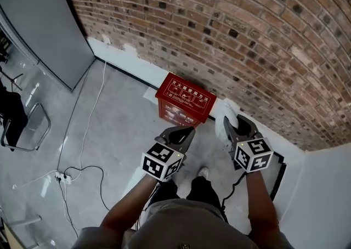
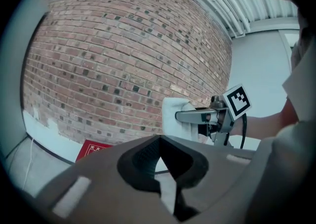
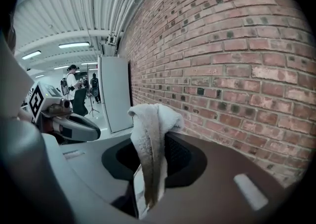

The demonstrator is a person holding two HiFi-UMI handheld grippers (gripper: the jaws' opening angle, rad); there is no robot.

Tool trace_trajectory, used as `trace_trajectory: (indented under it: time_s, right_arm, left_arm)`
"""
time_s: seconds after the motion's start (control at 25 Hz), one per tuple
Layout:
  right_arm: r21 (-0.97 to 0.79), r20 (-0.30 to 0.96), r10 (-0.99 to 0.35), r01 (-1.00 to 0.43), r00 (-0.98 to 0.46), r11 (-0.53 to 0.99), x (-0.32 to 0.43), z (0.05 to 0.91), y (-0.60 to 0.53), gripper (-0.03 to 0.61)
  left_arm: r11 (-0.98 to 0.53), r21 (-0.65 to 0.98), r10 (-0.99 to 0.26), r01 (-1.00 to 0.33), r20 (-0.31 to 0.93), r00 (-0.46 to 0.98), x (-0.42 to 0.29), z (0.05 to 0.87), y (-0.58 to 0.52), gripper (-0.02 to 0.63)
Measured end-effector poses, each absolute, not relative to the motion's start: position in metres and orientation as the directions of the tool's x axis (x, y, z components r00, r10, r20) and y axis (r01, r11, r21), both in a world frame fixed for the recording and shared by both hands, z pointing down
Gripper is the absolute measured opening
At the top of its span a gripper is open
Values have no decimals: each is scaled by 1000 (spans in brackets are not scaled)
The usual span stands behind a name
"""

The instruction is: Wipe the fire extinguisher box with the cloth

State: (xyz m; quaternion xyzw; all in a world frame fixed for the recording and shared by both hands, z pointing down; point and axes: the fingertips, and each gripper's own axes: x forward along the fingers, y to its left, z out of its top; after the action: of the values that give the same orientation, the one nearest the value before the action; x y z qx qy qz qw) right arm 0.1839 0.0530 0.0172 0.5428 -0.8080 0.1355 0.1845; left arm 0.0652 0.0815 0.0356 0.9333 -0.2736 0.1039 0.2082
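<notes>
The right tool (image 1: 235, 128) is clamped on the white cloth (image 1: 227, 109), which is bunched beyond its tips, evidently ready for wiping. The left tool (image 1: 178, 133) is closed and empty. The fire extinguisher box (image 1: 185, 100) stands on the floor below and ahead of both tools. Only the right gripper view confirms the pinch; only the head view shows the whole box.

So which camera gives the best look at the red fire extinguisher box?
The head view: the fire extinguisher box shows there from above, lid and front. The left gripper view catches only a red corner of it; the right gripper view misses it.
</notes>
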Motion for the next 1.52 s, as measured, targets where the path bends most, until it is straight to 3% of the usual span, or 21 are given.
trace_trajectory:
  time_s: [0.24,0.88,1.2,1.52]
  right_arm:
    - [-17,510,-791,-923,-338,384,210,71,3,127]
    - [13,770,-492,-761,-406,649,274,340,-191,127]
    - [53,813,-406,-642,-417,765,249,395,-221,126]
    - [-88,807,-266,-553,-527,828,212,405,-164,121]
  left_arm:
    - [-751,319,-479,-578,339,809,86,67,41,0]
    - [-513,290,-547,-808,615,568,132,245,-70,0]
    - [-419,311,-506,-853,700,503,128,292,-80,0]
    - [-362,331,-508,-872,714,482,127,312,-72,0]
